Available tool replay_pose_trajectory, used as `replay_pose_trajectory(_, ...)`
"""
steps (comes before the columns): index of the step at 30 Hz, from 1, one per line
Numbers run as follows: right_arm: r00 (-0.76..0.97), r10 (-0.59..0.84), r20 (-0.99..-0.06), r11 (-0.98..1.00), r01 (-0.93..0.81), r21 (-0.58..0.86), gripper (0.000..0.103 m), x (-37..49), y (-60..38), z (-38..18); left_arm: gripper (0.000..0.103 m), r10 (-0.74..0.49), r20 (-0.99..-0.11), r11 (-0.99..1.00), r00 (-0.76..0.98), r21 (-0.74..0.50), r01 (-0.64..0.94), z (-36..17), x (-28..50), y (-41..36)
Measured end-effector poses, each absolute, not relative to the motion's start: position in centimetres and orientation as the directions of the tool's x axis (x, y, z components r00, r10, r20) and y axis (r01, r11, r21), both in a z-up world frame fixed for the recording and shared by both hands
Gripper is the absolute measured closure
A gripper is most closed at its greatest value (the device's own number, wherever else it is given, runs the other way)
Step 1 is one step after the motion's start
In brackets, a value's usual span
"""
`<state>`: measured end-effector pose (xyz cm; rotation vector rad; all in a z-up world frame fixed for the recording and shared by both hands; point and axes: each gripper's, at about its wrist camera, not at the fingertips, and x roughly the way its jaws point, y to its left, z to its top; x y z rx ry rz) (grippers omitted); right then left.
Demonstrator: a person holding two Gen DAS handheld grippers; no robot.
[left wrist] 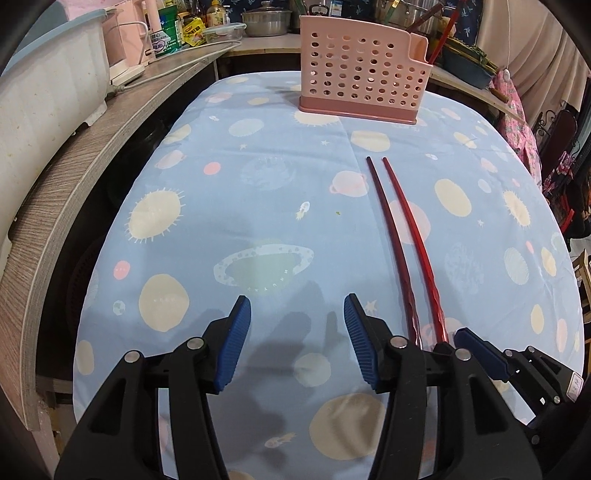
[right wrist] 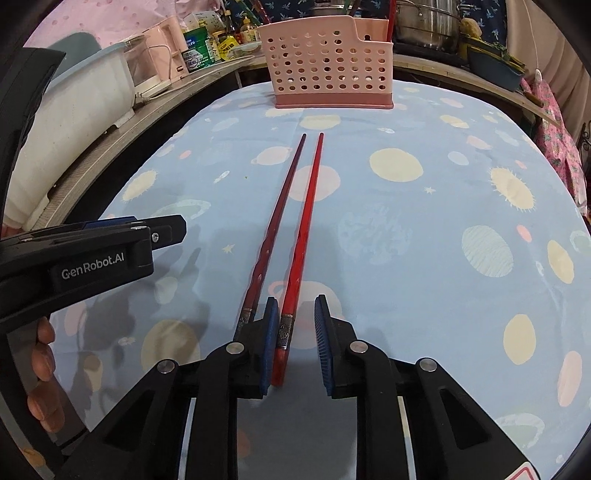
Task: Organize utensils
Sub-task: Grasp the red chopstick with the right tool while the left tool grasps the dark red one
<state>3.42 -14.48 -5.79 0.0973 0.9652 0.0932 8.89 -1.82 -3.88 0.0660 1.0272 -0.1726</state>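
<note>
Two red chopsticks lie side by side on the blue space-print tablecloth, pointing at a pink perforated utensil holder point(right wrist: 328, 62) at the far edge. My right gripper point(right wrist: 295, 328) is open. The brighter chopstick point(right wrist: 304, 225) has its handle end between the jaws, against the left pad. The darker chopstick point(right wrist: 275, 221) runs just outside the left finger. My left gripper point(left wrist: 297, 332) is open and empty, just left of the chopsticks point(left wrist: 399, 236). The holder point(left wrist: 360, 70) holds one red utensil in its right corner.
A wooden counter point(left wrist: 92, 155) curves along the left with a white tub point(left wrist: 44, 85), jars and a cable. Pots point(left wrist: 266, 22) and a green basin point(left wrist: 469, 62) stand behind the holder. The tablecloth point(right wrist: 424, 229) spreads to the right.
</note>
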Motion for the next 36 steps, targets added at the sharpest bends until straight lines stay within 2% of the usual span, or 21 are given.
replay_pose_trajectory(4,0.568,0.109,-0.816,0.993,-0.028,0.113,0.095,3.4,-14.8,-5.9,0.053,-0.112,-0.857,0.984,0.503,-0.025,0.178,-3.9,8.9,-1.9)
replay_pose_trajectory(10,0.569,0.109,-0.815,0.992,-0.017,0.121,0.096,3.3,-15.4,-5.8,0.051,-0.116,-0.858,0.983,0.500,-0.025,0.183,-4.0,8.7,-2.2)
replay_pose_trajectory(27,0.575,0.065,-0.815,0.985,0.095,0.146,0.096,2.4,-19.7,-5.7,0.025,-0.187,-0.881,0.967,0.434,-0.088,0.237,-5.6,6.9,-5.2)
replay_pose_trajectory(36,0.578,0.079,-0.812,0.981,0.102,0.168,0.096,2.1,-20.2,-5.8,0.025,-0.171,-0.892,0.962,0.419,-0.060,0.265,-6.6,6.2,-6.9)
